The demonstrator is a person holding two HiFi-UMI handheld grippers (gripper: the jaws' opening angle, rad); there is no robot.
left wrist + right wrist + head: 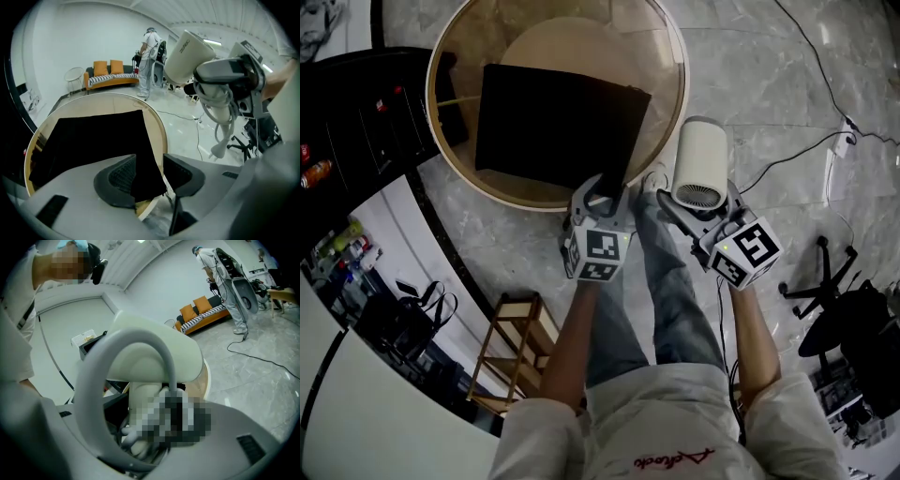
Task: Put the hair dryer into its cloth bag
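Observation:
A black cloth bag point(553, 122) lies flat on the round wooden table point(670, 56). My left gripper point(605, 195) is at the bag's near corner by the table's edge. In the left gripper view that corner point(145, 178) hangs between the jaws, resting against the left pad with a gap to the right one, so the left gripper point(150, 176) is open. My right gripper point(684, 214) is shut on the handle of the white hair dryer point(700, 159), held above the floor just right of the table. The dryer point(154, 352) fills the right gripper view, its grey cord point(98, 380) looped in front.
A black cabinet point(356, 122) stands left of the table and a wooden stool point(520, 347) near my legs. An office chair point(825, 277) and floor cables point(787, 159) are at the right. Far off are an orange sofa point(110, 75) and a person point(150, 51).

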